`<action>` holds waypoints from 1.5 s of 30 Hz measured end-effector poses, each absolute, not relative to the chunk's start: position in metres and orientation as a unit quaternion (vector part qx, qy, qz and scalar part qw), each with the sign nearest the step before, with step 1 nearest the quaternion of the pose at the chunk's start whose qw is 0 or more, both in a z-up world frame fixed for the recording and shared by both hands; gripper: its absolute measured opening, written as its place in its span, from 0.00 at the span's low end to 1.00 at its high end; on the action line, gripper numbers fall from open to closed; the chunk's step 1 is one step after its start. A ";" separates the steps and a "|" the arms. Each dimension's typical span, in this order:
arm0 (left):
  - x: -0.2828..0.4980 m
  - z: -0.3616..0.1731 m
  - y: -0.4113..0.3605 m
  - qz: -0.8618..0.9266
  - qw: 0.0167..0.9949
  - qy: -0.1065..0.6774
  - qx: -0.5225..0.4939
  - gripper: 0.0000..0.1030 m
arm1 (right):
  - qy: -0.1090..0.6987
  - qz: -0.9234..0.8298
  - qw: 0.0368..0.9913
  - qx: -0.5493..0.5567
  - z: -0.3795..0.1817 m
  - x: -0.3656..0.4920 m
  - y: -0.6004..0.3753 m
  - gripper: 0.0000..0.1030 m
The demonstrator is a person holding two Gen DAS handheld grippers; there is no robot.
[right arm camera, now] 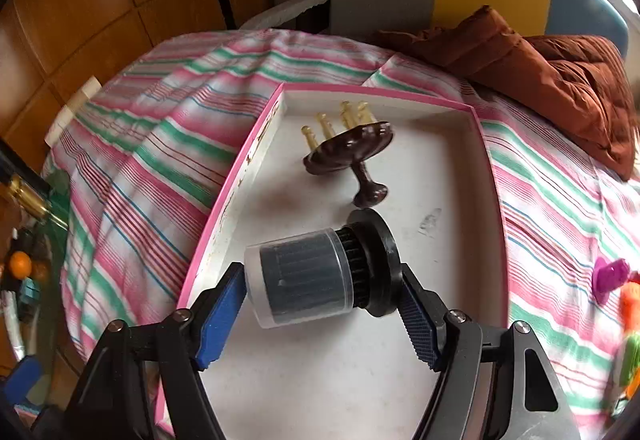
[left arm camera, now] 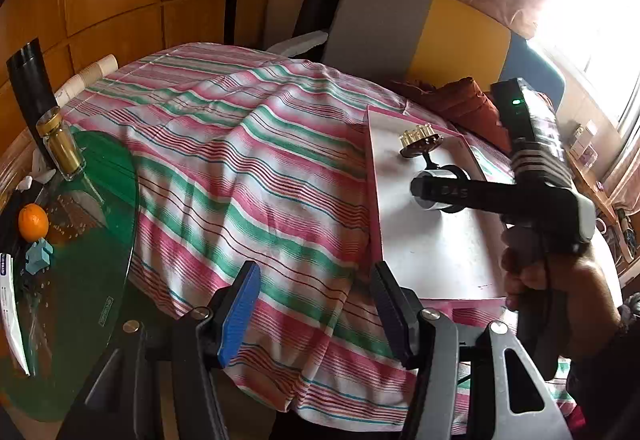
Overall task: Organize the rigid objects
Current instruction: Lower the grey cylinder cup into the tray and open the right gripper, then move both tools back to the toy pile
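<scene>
Your right tool (right arm camera: 322, 304) pinches a capped cylindrical brush (right arm camera: 316, 276) by its ends — clear cover against one blue pad, black disc base against the other — low over the white floor of the pink-rimmed tray (right arm camera: 460, 280). Just beyond it in the tray lies a brown scalp massager (right arm camera: 352, 152), tipped on its side, pale prongs pointing away. Your left tool (left arm camera: 316, 312) hangs spread and holding nothing above the striped cloth (left arm camera: 224, 160), beside the tray's near corner. An orange (left arm camera: 33, 222) sits on the green glass tabletop (left arm camera: 92, 280) at far left.
</scene>
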State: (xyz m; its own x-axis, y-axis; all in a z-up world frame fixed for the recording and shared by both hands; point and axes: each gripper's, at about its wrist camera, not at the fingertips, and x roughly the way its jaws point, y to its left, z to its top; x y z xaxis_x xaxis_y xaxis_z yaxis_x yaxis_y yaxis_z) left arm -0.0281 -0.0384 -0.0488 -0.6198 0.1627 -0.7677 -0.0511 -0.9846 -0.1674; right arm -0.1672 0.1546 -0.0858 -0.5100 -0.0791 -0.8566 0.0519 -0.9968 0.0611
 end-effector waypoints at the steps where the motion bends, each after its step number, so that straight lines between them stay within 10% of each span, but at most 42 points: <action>1: -0.028 -0.049 -0.039 0.898 0.059 -0.065 -0.432 0.56 | -0.011 -0.868 0.038 0.495 -0.087 -0.169 0.153 0.72; 45: -0.008 -0.032 -0.011 0.907 0.083 -0.027 -0.412 0.56 | -0.054 -0.925 -0.002 0.375 -0.002 -0.048 0.243 0.85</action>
State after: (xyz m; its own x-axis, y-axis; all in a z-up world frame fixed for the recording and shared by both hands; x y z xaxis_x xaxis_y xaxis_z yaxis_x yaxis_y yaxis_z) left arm -0.0077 -0.0112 -0.0316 -0.6463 0.1731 -0.7432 -0.1287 -0.9847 -0.1174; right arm -0.0476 0.2425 -0.0020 -0.7185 -0.0365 -0.6946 -0.0444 -0.9942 0.0981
